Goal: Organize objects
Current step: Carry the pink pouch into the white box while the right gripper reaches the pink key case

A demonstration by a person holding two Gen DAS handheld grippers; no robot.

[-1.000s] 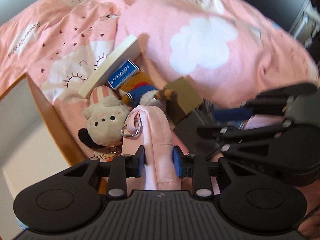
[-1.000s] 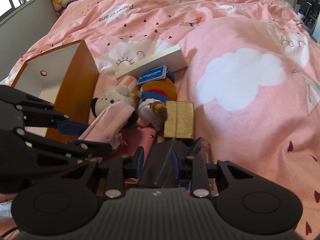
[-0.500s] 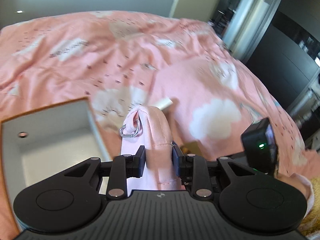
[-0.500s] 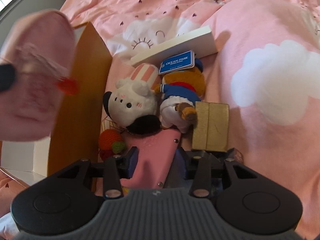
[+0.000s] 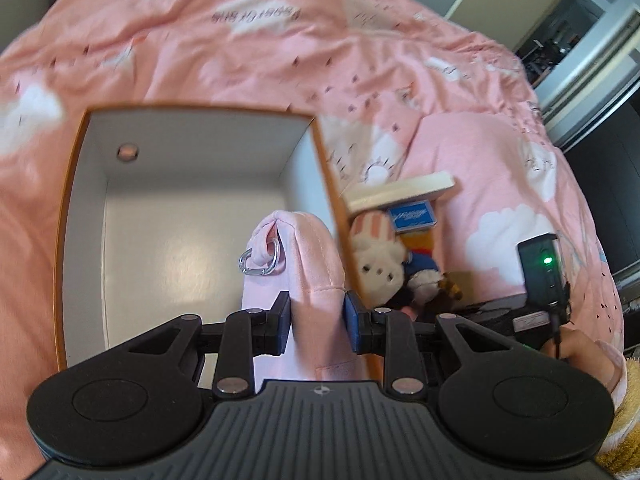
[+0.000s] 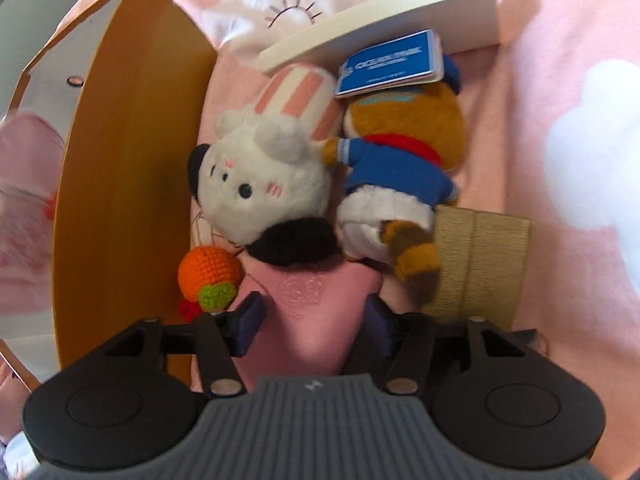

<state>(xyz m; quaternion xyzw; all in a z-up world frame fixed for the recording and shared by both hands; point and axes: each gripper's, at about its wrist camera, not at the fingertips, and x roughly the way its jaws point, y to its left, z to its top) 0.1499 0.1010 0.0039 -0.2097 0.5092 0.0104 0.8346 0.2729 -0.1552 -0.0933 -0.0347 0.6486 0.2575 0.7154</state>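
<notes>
— Two grippers, so start on the left: what has the left gripper (image 5: 315, 317) got?

— Its blue pads are clamped on a pale pink pouch (image 5: 306, 268), which stands up between them. A silver carabiner (image 5: 260, 261) hangs from the pouch's folded top corner. The pouch is held over the right side of the open box (image 5: 84, 216), whose inside is white and whose outer walls are orange-brown.

— And the box sits where?

— On the pink bedspread (image 5: 248, 60), toward its left side. To the right of the box's right wall lies a pile of things, pressed close together.

— Go through that pile, left to right.

— From the right wrist: an orange crocheted ball (image 6: 209, 270) with a green tip lies just beside the box wall. Next comes a white plush (image 6: 264, 184) with a pink-striped hat and black ears, then a brown plush in a blue jacket (image 6: 400, 152) touching it, with a blue tag (image 6: 390, 64) on its head. A white flat box (image 6: 380, 28) lies along the far edge of the pile, and a tan box (image 6: 480, 264) sits on the right.

— The right gripper (image 6: 314, 318)?

— Its fingers stand apart on either side of a darker pink case (image 6: 308, 320) that lies under the white plush. They look close to its sides, though whether they touch is hard to tell.
</notes>
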